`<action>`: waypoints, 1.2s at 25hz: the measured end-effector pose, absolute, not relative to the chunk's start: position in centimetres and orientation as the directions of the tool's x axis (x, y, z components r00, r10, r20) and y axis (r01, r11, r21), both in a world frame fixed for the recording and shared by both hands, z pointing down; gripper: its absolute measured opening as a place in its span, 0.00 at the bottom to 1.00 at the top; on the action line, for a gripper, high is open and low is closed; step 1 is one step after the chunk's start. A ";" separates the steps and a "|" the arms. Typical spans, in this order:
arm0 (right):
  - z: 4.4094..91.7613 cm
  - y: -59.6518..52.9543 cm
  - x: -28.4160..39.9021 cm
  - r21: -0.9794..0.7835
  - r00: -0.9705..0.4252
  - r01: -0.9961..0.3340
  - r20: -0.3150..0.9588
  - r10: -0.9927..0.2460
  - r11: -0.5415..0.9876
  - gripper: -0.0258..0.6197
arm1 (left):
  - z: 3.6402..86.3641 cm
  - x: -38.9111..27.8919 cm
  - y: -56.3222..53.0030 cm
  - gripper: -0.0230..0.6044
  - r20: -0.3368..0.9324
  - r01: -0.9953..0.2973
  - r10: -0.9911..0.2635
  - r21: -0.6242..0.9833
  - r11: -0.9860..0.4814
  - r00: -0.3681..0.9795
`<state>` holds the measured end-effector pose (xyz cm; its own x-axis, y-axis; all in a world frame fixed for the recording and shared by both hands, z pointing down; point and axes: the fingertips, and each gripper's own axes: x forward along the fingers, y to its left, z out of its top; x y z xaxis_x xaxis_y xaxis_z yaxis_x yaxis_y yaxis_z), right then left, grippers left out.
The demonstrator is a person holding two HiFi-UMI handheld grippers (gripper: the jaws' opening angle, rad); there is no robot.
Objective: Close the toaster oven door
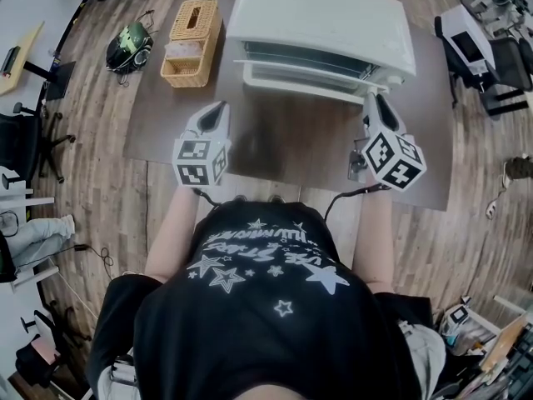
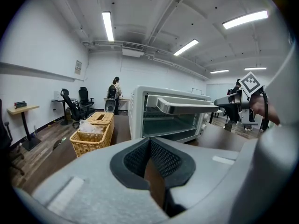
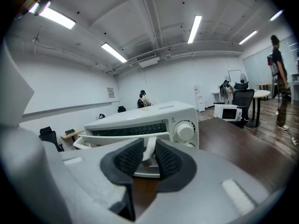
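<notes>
Door (image 1: 310, 72) of oven (image 1: 325, 15) partway up, not yet shut; interior open to sight beneath handle (image 3: 122, 137). Right gripper (image 3: 148, 152) clamped on right end of handle, straight ahead between its jaws. Left gripper (image 2: 149, 146) closed on nothing, low over table (image 1: 283, 152), oven ahead and to its right. Left to do, by judgement: swing handle up and forward until door meets frame. Knob (image 3: 185, 132) just right of jaws, an edge to mind. Basket (image 1: 191, 44) ahead-left of left gripper, well apart from door.
</notes>
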<state>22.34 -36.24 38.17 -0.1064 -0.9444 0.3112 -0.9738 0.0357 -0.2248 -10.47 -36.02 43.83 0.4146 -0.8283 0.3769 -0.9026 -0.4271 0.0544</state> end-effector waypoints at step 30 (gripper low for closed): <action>36.8 -41.2 22.7 -0.222 -0.083 -0.975 0.265 -0.961 0.023 0.17 | 44.3 -11.6 -39.4 0.05 0.371 -0.913 -0.840 0.070 -0.401 0.397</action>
